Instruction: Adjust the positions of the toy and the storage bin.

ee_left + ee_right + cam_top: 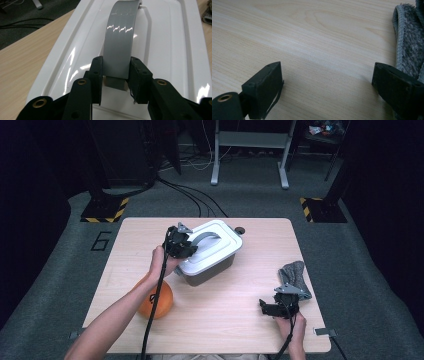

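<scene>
Right gripper (281,308) sits nearest, low at the table's (235,320) near right edge, jaws wide open, nothing between them but bare wood; one jaw is just beside the grey cloth (295,276), contact unclear. Left gripper (187,245) is at the box (210,255), jaws closed on the grey handle (120,40), one pad on each side of the strap near its end.

Count: one box with one white lid (172,50), one handle, one cloth, one orange ball (156,301), two grippers.

Box stands upright mid-table, a little left of centre, lid on. In the high view its long axis runs diagonally, from near-left to far-right. Handle arches along that same axis, down the middle of the lid. Left gripper points along the handle, towards the far-right corner. Ball lies near-left of the box, partly under the left forearm. Cloth lies at the right edge, well apart from the box.
</scene>
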`<state>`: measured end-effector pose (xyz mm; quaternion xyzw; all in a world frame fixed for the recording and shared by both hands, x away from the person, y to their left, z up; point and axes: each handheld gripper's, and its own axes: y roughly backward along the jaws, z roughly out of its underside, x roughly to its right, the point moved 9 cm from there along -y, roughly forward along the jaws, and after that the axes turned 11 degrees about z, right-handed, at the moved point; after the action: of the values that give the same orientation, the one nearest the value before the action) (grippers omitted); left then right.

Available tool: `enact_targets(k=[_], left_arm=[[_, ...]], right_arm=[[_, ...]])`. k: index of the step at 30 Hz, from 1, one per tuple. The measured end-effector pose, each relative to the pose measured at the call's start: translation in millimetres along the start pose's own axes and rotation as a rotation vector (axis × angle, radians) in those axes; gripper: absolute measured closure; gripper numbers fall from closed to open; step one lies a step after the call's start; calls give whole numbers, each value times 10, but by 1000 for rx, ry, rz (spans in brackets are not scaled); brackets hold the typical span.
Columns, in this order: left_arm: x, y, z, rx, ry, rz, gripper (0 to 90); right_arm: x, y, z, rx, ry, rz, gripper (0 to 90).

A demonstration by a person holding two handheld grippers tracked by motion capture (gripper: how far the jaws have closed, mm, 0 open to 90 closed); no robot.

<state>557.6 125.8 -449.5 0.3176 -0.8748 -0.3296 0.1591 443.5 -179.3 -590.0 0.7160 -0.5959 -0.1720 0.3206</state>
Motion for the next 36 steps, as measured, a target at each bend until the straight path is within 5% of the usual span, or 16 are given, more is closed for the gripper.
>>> enact_targets(k=[5, 10, 18, 25, 29, 36], left_arm=[[-18, 70, -1, 1, -33, 5, 419], [-186, 261, 32, 37, -35, -19, 317], [-594, 414, 178, 66, 57, -75, 172], [-816, 354, 312, 38, 105, -64, 279], [-773, 307, 295, 50, 98, -27, 420], [-729, 281, 292, 65, 111, 15, 504]], right_arm=[[-2, 3, 2, -3, 1, -4, 88], [-1, 2, 1, -2, 1, -3, 88], [-1, 2, 1, -3, 1, -4, 88], [4, -2, -2, 1, 5, -5, 88], [-1, 1, 1, -2, 1, -4, 88], [-1, 0, 0, 1, -2, 0, 88]])
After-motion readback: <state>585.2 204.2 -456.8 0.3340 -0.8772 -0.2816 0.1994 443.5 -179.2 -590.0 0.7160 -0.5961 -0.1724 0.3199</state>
